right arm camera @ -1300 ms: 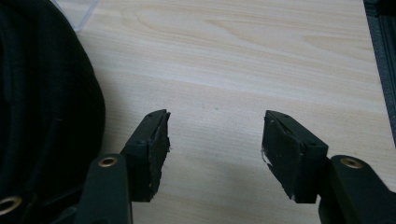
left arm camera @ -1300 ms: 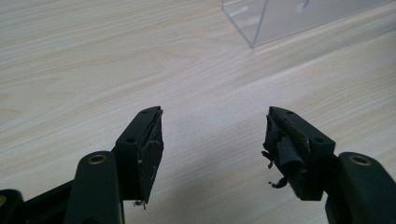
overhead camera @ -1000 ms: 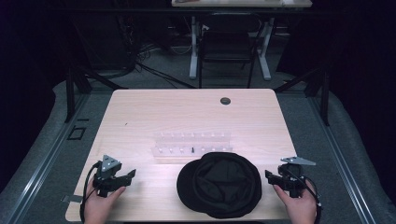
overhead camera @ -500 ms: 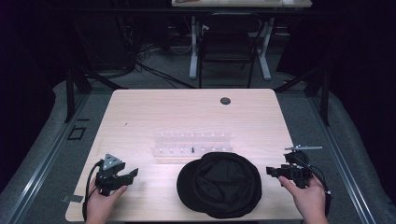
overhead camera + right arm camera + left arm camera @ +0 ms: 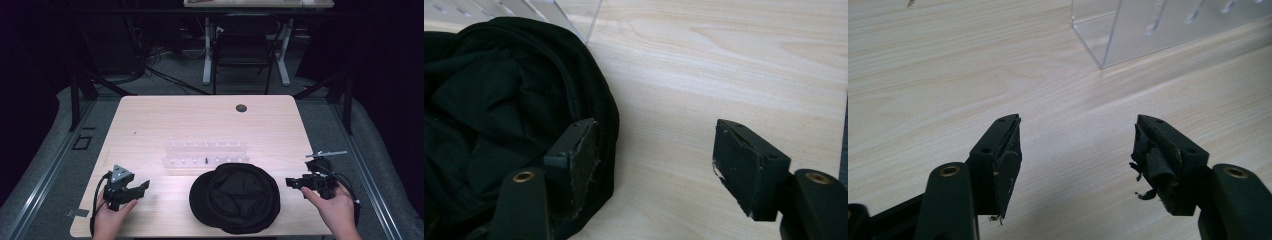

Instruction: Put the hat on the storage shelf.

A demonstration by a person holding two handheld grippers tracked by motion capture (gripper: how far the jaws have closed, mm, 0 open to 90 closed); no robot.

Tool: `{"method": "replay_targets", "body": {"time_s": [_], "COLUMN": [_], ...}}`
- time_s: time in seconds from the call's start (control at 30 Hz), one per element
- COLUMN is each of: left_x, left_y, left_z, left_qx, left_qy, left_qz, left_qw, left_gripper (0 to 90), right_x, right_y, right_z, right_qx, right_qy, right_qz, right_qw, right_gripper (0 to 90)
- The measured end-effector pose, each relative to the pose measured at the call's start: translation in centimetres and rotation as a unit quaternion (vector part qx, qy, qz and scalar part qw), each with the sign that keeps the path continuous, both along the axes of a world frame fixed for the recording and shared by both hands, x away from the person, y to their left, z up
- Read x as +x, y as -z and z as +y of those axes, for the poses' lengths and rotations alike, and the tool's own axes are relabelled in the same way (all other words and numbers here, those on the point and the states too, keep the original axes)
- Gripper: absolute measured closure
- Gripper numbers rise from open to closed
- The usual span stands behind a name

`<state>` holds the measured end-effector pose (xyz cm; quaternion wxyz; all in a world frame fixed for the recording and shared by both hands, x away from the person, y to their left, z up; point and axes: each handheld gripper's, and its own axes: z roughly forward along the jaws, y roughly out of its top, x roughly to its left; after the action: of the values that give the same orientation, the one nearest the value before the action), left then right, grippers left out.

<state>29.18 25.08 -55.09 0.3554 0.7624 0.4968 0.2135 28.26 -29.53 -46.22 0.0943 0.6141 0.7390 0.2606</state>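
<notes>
1. I hold my right gripper (image 5: 654, 165) just beside the black cap (image 5: 235, 197), jaws spread wide apart with nothing between them. In the right gripper view one jaw hangs over the cap's outer edge and the other over bare wood.
2. The cap lies at the near edge of the table (image 5: 150, 120), in the middle, its far side close to the clear rack (image 5: 205, 155) (from above I cannot tell whether they touch).
3. I judge this the approach step: no hold is taken yet. The next move calls for easing the right jaws forward so the rolled edge sits between the pads, then closing on it.
4. My left gripper (image 5: 1075, 150) waits well apart from the cap, at the near left of the table, jaws likewise apart and empty.
5. The cap is soft matte cloth, rumpled in loose folds, round with a thick seamed edge; it will likely sag once lifted. The rack is hard clear plastic with rows of pegs. The table is pale, smooth wood grain.
</notes>
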Motion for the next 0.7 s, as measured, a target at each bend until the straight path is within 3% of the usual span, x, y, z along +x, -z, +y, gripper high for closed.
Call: {"method": "replay_targets", "body": {"time_s": [0.2, 0.33, 0.37, 0.47, 0.53, 0.57, 0.63, 0.67, 0.7], "left_x": [0.2, 0.11, -0.01, -0.18, -0.23, -0.23, -0.2, -0.12, -0.02], "left_y": [0.22, 0.24, 0.2, 0.16, 0.08, 0.06, 0.05, 0.1, 0.2], "left_z": [-0.11, -0.2, -0.38, -0.7, -0.81, -0.78, -0.6, -0.49, -0.33], "left_qx": [0.002, 0.008, 0.014, 0.025, 0.029, 0.031, 0.029, 0.022, 0.022], "left_qy": [-0.004, 0.008, 0.021, 0.019, 0.014, 0.009, -0.001, -0.002, 0.0], "left_qz": [0.013, 0.005, 0.009, 0.001, -0.002, -0.004, -0.011, -0.005, 0.003], "left_qw": [0.9999, 0.9999, 0.9996, 0.9995, 0.9995, 0.9995, 0.9995, 0.9997, 0.9998], "left_gripper": [29.4, 28.8, 30.0, 32.4, 35.0, 34.9, 34.5, 32.8, 27.9], "right_x": [-0.39, -0.61, -0.69, -0.66, -0.68, -0.71, -0.68, -0.61, -0.39], "right_y": [-0.55, -0.51, -0.47, -0.39, -0.33, -0.21, -0.15, -0.09, 0.11], "right_z": [-0.1, 0.05, 0.13, 0.15, 0.18, 0.31, 0.33, 0.3, 0.14], "right_qx": [0.02, 0.017, 0.014, 0.023, 0.026, 0.004, -0.002, 0.0, 0.023], "right_qy": [-0.01, -0.011, -0.012, -0.015, -0.016, -0.006, -0.004, -0.003, -0.017], "right_qz": [-0.014, -0.033, -0.038, -0.035, -0.033, -0.037, -0.038, -0.036, -0.027], "right_qw": [0.9996, 0.9992, 0.9991, 0.999, 0.999, 0.9993, 0.9993, 0.9993, 0.9992], "right_gripper": [28.9, 26.8, 25.0, 25.1, 30.4, 35.0, 34.4, 31.4, 19.5]}}
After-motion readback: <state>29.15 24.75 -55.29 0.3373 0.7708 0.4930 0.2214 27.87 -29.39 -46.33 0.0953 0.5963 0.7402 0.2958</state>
